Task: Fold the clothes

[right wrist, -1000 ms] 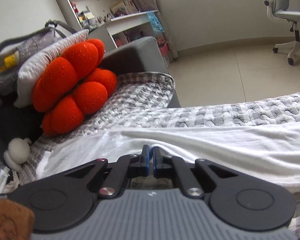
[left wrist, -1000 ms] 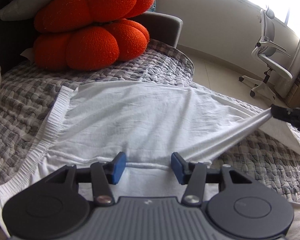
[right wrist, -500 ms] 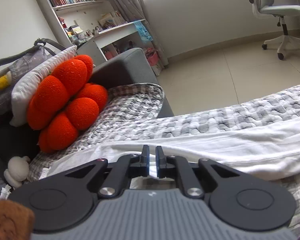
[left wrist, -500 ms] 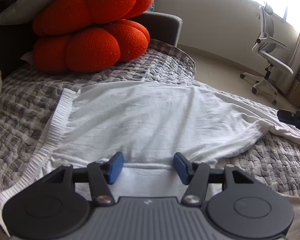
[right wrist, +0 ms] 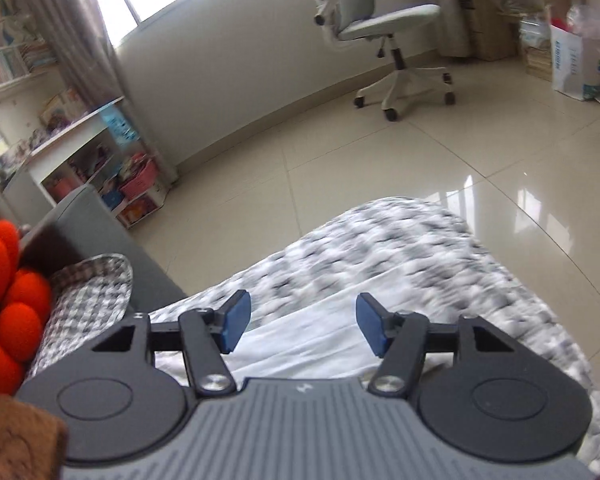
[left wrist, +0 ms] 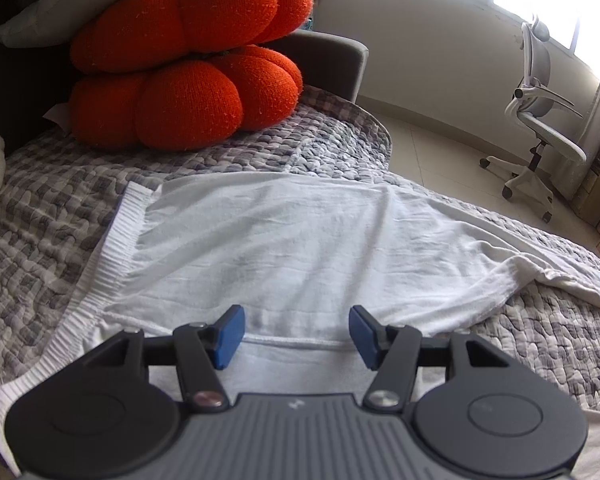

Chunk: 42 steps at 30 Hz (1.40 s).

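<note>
One grey-and-white checked quilted bedspread [left wrist: 52,216] carries everything; its far corner blurs in my right view. On it lies the white cotton garment with a ribbed hem [left wrist: 284,240], spread flat and lightly creased, its right end bunched into a fold, its near edge cut off behind my left gripper [left wrist: 292,332]. That gripper's blue pads stand apart over a seam, gripping nothing. My right gripper [right wrist: 298,330] is opening above the white cloth, nothing pinched. Shelf bins [right wrist: 136,184] hold indistinct items.
</note>
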Tool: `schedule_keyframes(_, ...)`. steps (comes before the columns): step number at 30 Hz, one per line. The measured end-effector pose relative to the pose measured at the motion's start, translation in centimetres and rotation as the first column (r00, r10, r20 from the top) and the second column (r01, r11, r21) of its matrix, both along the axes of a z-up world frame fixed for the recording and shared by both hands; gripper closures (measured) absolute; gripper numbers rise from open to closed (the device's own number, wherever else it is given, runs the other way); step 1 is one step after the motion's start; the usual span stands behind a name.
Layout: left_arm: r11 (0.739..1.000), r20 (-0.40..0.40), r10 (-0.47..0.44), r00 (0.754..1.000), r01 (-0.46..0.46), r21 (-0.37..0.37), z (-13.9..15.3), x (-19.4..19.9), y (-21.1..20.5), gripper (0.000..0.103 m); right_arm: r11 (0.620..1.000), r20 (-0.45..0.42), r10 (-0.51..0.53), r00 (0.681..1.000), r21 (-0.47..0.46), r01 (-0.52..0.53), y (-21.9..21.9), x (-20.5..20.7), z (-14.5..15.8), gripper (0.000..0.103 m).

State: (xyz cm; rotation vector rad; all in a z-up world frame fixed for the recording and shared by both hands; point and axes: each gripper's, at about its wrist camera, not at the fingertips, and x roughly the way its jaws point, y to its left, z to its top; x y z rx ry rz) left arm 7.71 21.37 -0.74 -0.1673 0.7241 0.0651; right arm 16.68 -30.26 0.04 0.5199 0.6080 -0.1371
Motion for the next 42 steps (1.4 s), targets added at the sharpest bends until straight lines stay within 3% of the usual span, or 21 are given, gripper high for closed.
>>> schedule_keyframes(3, 1.0, 0.018, -0.026, 0.999, 0.026, 0.002, 0.7, 0.4, -1.0, 0.044, 0.998, -0.008, -0.024, 1.0, -0.052, 0.023, -1.8, -0.2, -0.5, 0.041)
schedule_keyframes(7, 0.999, 0.025, -0.051, 0.998, 0.052, -0.015, 1.2, 1.2, -2.1, 0.044, 0.989, -0.003, 0.075, 0.997, -0.129, -0.075, -0.8, 0.9, -1.2, 0.041)
schedule_keyframes(9, 0.998, 0.014, -0.061, 0.998, 0.061, -0.009, 1.0, 1.5, -2.7, 0.044, 0.971, -0.042, 0.127, 0.991, -0.196, -0.133, 0.2, 1.7, -1.8, 0.045)
schedule_keyframes(10, 0.998, 0.008, -0.064, 0.998, 0.064, -0.006, 0.8, 1.6, -2.9, 0.044, 0.96, -0.058, 0.146, 0.988, -0.231, -0.156, 0.6, 2.0, -2.0, 0.058)
schedule_keyframes(12, 0.998, -0.005, -0.069, 0.998, 0.069, -0.001, 0.5, 1.9, -3.4, 0.044, 0.936, -0.073, 0.168, 0.983, -0.3, -0.182, 1.2, 2.2, -2.3, 0.071)
schedule_keyframes(13, 0.997, -0.008, -0.071, 0.997, 0.071, -0.002, 0.4, 1.9, -3.6, 0.044, 0.922, -0.082, 0.178, 0.981, -0.334, -0.196, 1.5, 2.3, -2.5, 0.089)
schedule_keyframes(14, 0.997, -0.008, -0.073, 0.997, 0.073, -0.005, 0.4, 2.0, -3.8, 0.044, 0.915, -0.082, 0.182, 0.98, -0.35, -0.199, 1.6, 2.3, -2.5, 0.1)
schedule_keyframes(23, 0.992, -0.02, -0.121, 0.992, 0.122, 0.023, 0.5, 2.4, -5.5, 0.044, 0.875, 0.011, 0.164, 0.986, -0.463, -0.141, 1.5, 4.8, -0.2, 0.101)
schedule_keyframes(30, 0.992, -0.03, -0.125, 0.992, 0.124, -0.017, 0.2, 2.6, -4.9, 0.044, 0.83, -0.043, 0.179, 0.983, -0.531, -0.174, 2.8, 9.7, 0.4, 0.101)
schedule_keyframes(36, 0.991, -0.037, -0.132, 0.991, 0.132, -0.015, 0.0, 2.7, -4.9, 0.044, 0.781, -0.151, 0.176, 0.973, -0.58, -0.231, 4.3, 11.3, -1.5, 0.099)
schedule_keyframes(39, 0.991, -0.032, -0.132, 0.991, 0.131, -0.026, 0.2, 2.5, -4.6, 0.044, 0.85, -0.128, 0.153, 0.98, -0.488, -0.197, 2.7, 10.3, -0.8, 0.085)
schedule_keyframes(40, 0.991, -0.034, -0.13, 0.991, 0.129, -0.028, 0.2, 2.6, -4.5, 0.044, 0.882, -0.107, 0.155, 0.982, -0.433, -0.187, 2.1, 9.8, -0.4, 0.074)
schedule_keyframes(41, 0.992, -0.036, -0.127, 0.991, 0.126, -0.031, 0.1, 2.6, -4.4, 0.044, 0.904, -0.092, 0.169, 0.981, -0.382, -0.191, 1.6, 9.2, 0.0, 0.055)
schedule_keyframes(42, 0.992, -0.037, -0.127, 0.991, 0.126, -0.034, 0.1, 2.6, -4.4, 0.044, 0.913, -0.087, 0.185, 0.979, -0.352, -0.204, 1.4, 8.7, 0.3, 0.049)
